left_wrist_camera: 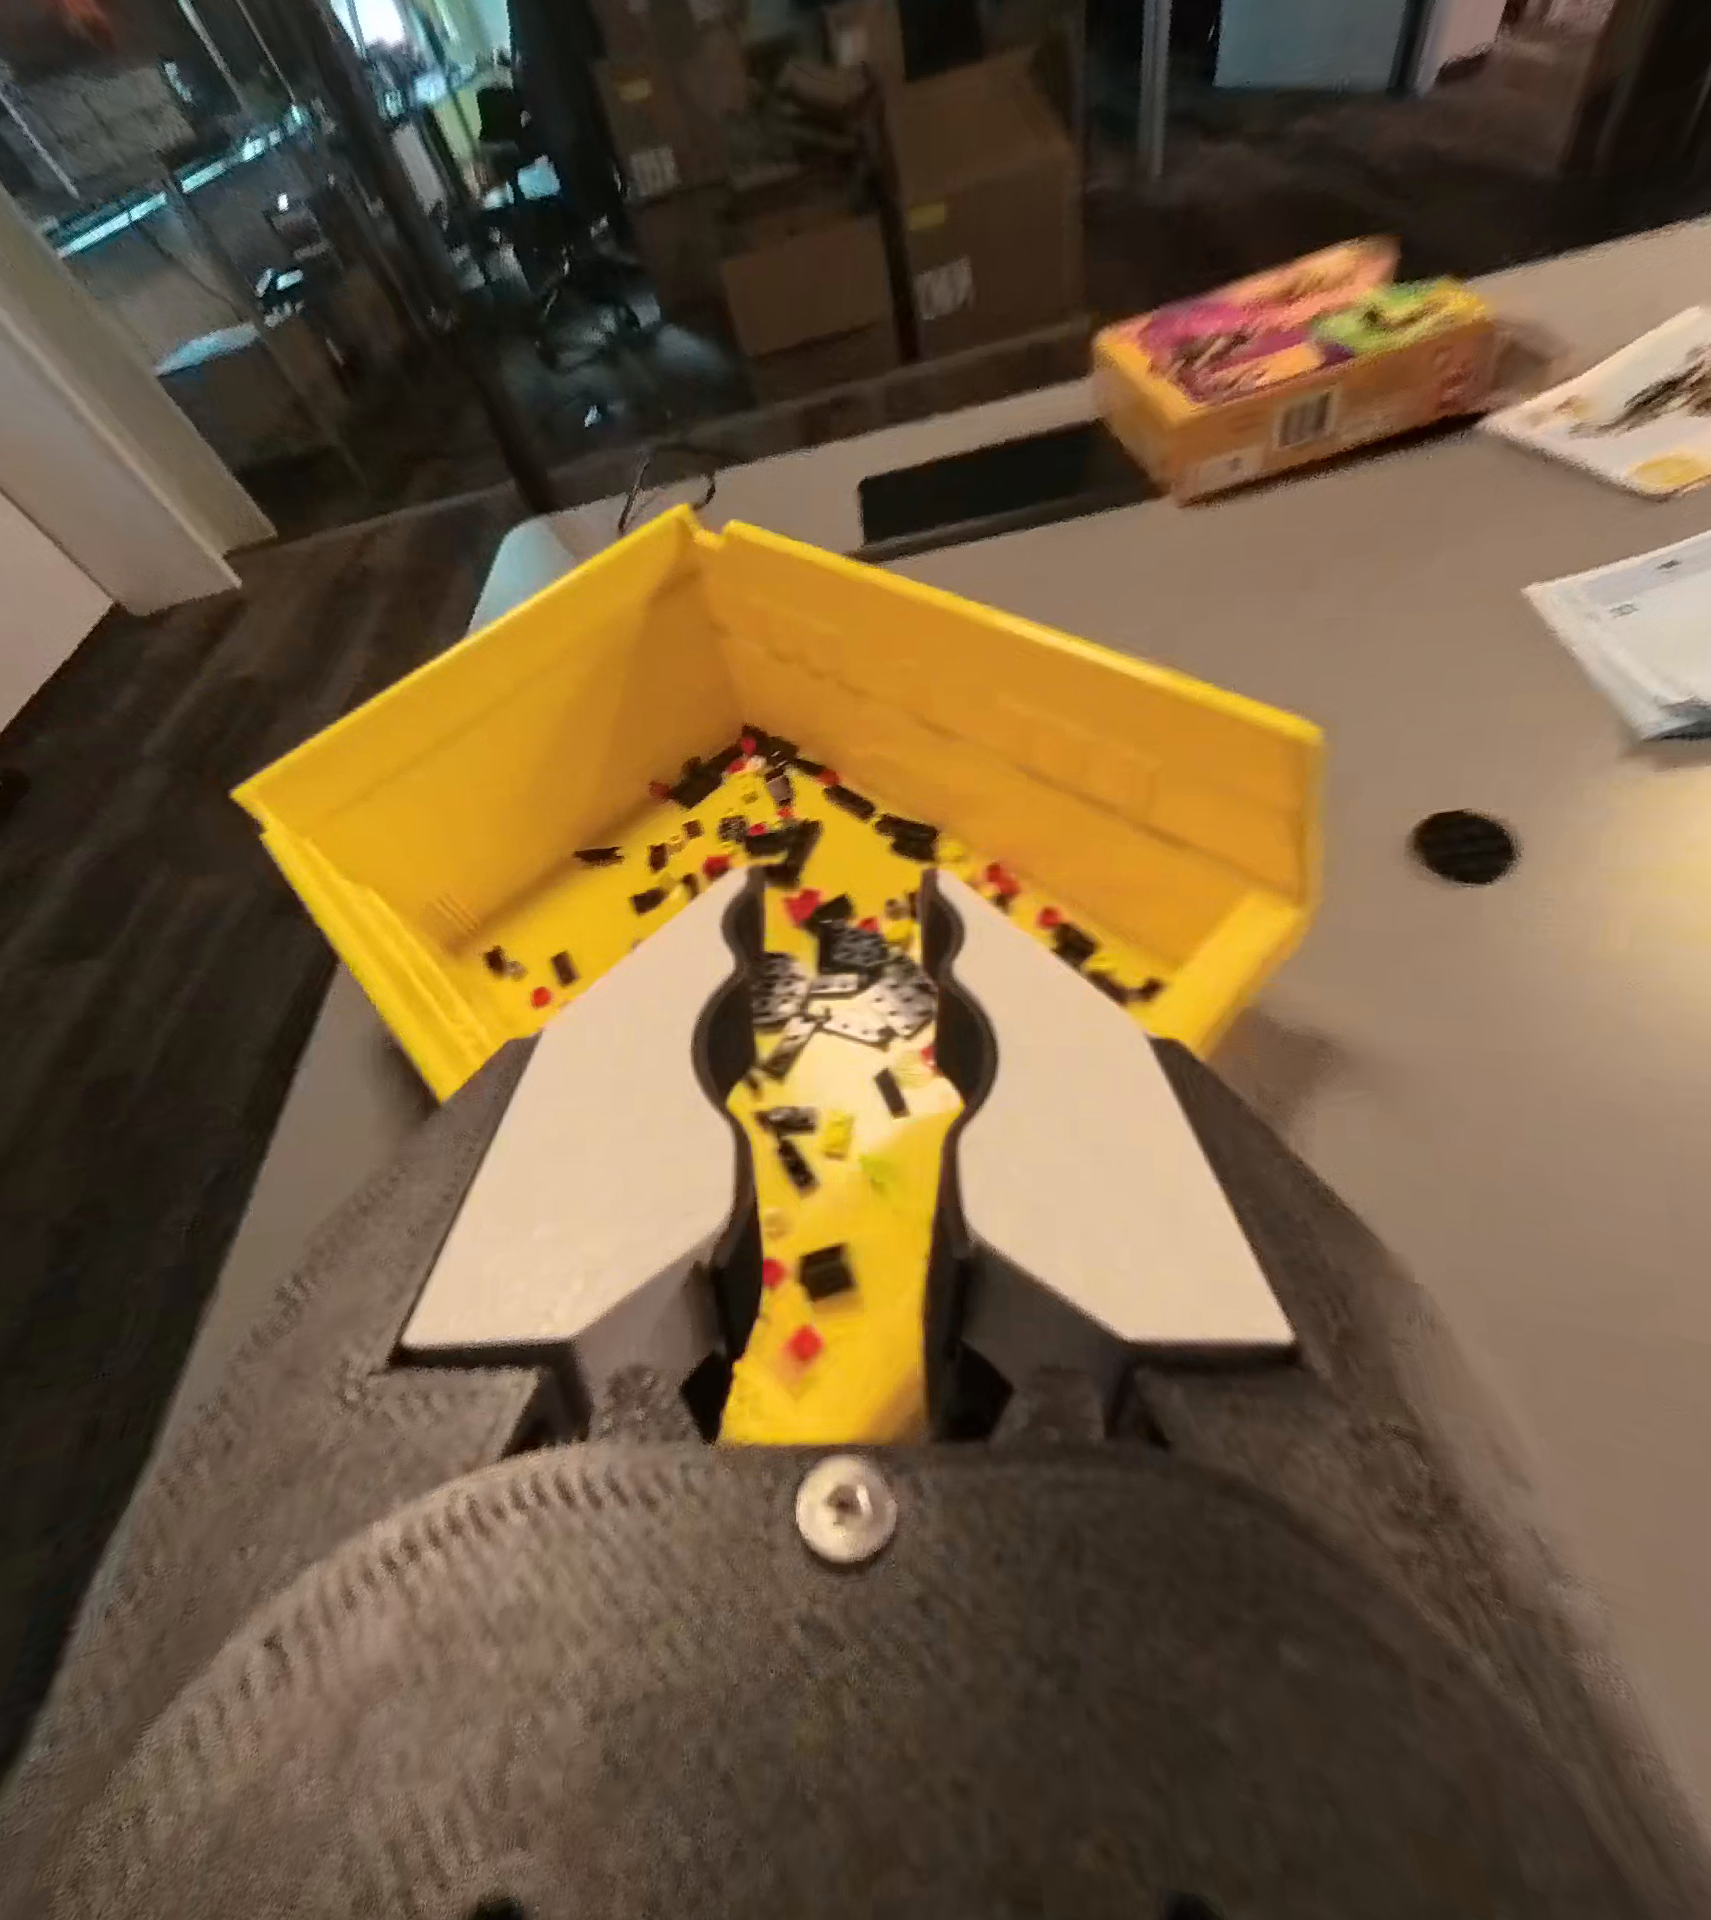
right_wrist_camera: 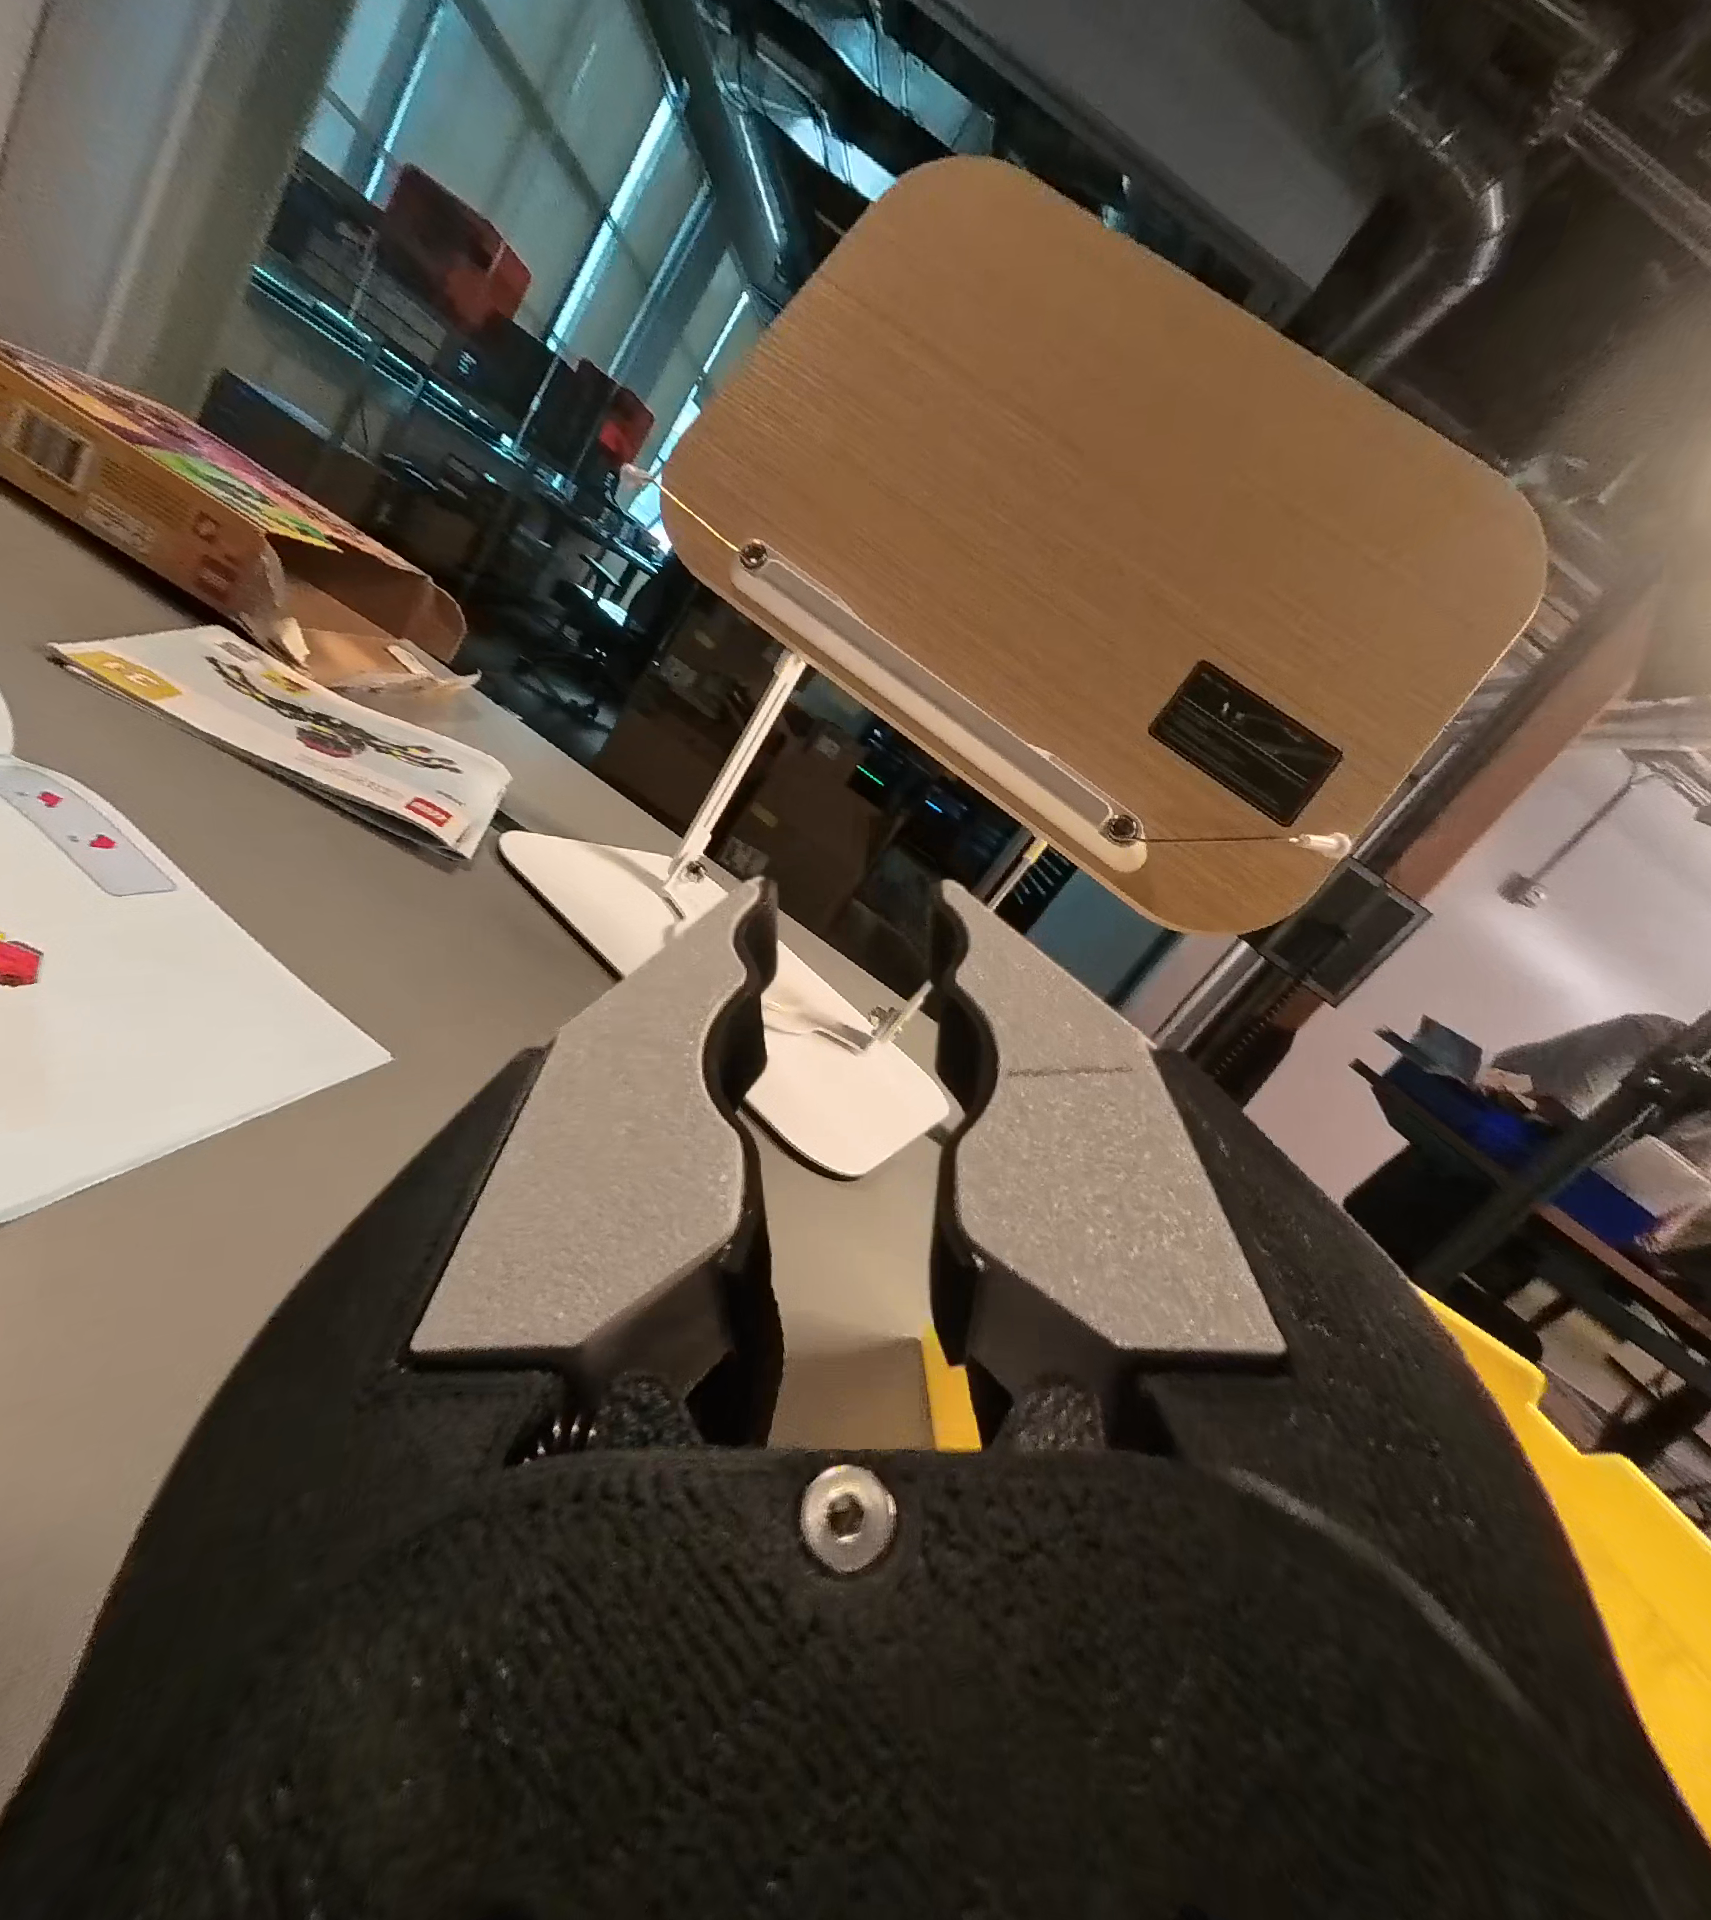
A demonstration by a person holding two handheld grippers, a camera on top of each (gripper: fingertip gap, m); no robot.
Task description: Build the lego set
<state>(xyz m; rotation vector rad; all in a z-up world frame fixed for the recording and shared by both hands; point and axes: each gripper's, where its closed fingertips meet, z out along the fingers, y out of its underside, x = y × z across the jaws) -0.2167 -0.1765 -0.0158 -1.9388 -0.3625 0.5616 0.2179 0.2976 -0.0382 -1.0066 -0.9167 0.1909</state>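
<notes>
A yellow bin (left_wrist_camera: 986,665) stands on the grey table and holds several small black, red and yellow lego pieces. A larger black and white studded assembly (left_wrist_camera: 835,987) lies among them. My left gripper (left_wrist_camera: 840,883) hovers above the bin, open and empty, with its fingers pointing down into it. My right gripper (right_wrist_camera: 851,904) is open and empty, low over the table, pointing at a wooden book stand (right_wrist_camera: 1121,540). The bin's yellow edge (right_wrist_camera: 1661,1621) shows at the right in the right wrist view.
The lego box (left_wrist_camera: 1287,364) lies at the far side of the table, opened (right_wrist_camera: 134,468). Instruction booklets (left_wrist_camera: 1682,634) lie to the right, one open (right_wrist_camera: 51,956), another closed (right_wrist_camera: 311,727). The stand's white base (right_wrist_camera: 830,1101) is ahead. A round grommet (left_wrist_camera: 1464,847) sits in the table. Left tips to right tips: about 65 cm.
</notes>
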